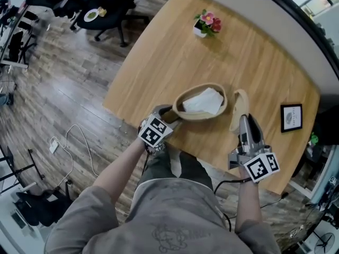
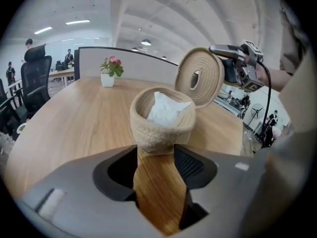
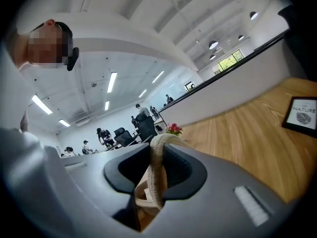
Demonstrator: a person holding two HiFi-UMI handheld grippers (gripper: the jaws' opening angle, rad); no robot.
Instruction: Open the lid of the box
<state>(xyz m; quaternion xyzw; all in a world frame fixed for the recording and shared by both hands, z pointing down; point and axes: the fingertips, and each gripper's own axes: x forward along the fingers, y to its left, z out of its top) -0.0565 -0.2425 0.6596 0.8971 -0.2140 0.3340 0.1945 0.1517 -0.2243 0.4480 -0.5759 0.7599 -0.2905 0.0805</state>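
Note:
An oval woven box [image 1: 186, 111] with white cloth [image 1: 204, 101] inside stands near the front edge of the wooden table [image 1: 175, 62], its top uncovered. Its round woven lid [image 1: 239, 109] is off the box and stands on edge to the right, with my right gripper [image 1: 244, 119] shut on its rim. In the right gripper view the lid's rim [image 3: 151, 187] runs between the jaws. My left gripper [image 1: 172, 113] sits at the box's left end. In the left gripper view the box [image 2: 161, 128] stands at the open fingertips, and the lid [image 2: 198, 81] hangs behind it.
A small potted flower [image 1: 206, 24] stands at the table's far side and a framed card [image 1: 291, 117] lies at the right. An office chair [image 1: 106, 9] stands on the wood floor beyond the table. The person's body is close against the front edge.

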